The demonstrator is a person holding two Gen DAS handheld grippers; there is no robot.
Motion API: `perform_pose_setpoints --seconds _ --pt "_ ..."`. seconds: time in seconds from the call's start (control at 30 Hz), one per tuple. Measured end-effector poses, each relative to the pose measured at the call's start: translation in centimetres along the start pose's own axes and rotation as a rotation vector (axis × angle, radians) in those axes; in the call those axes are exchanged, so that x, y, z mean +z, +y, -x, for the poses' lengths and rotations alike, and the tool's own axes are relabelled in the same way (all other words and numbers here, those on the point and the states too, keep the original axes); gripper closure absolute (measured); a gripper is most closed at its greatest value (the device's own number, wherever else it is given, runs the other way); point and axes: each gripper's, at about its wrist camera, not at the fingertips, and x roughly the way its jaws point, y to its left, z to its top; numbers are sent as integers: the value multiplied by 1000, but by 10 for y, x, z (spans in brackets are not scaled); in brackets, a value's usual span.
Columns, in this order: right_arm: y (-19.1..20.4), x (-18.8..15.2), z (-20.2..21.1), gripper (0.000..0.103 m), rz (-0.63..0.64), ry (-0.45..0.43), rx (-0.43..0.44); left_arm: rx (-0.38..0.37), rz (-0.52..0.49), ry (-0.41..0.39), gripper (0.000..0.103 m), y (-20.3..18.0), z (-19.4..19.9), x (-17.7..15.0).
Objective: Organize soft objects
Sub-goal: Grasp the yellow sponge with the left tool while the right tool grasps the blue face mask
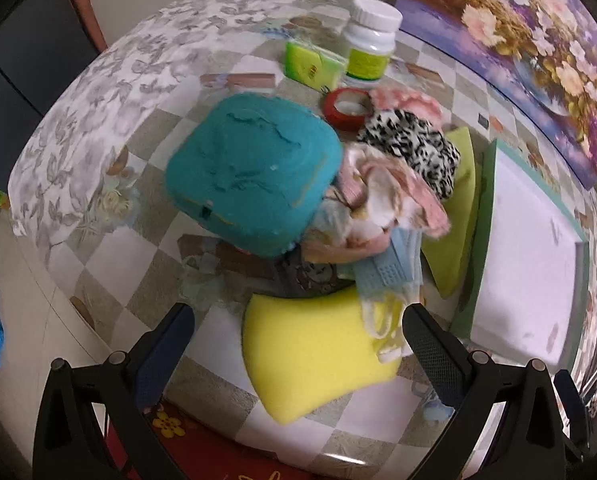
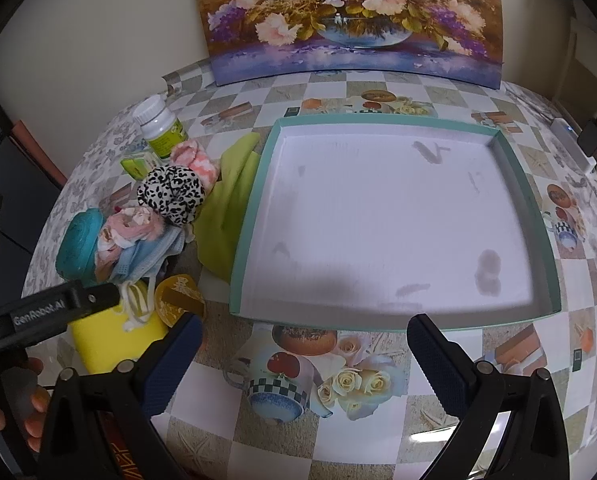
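Both jaws wide open, empty; left gripper above yellow sponge, right gripper before tray.

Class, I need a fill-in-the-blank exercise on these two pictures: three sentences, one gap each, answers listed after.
1. The white tray with the teal rim holds ____ objects.
2. The left tool hovers with jaws apart over the ____ sponge.
3. The bottle by the green packet has a ____ cap.

Answers: no; yellow; white
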Motion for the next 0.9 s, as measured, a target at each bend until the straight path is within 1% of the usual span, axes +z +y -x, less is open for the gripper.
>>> perform_pose_setpoints --seconds 0.07,0.13,0.27,0.37,0.5,0.63,0.7,0.83,0.9 --pt "2 2 1 0 -2 -8 12 -11 19 2 0 4 -1 2" --pt "8 4 0 0 5 -21 42 -20 57 5 0 12 -1 3" --pt "36 5 -5 0 69 -30 89 -15 124 -9 0 27 2 7" --pt "57 5 -11 0 117 -30 119 -28 162 -12 0 37 2 9" --pt "80 4 -17 0 169 -36 141 -32 211 -15 0 49 1 11" --pt "91 4 -24 0 183 -21 158 -37 266 -18 0 64 -1 11" --pt "94 5 -28 4 184 -15 174 -40 290 -12 0 70 -2 9" --pt "98 5 -33 8 177 2 205 -58 315 -7 0 78 -5 6" --pt "102 4 -36 15 179 17 225 -63 317 -6 0 79 -7 6"
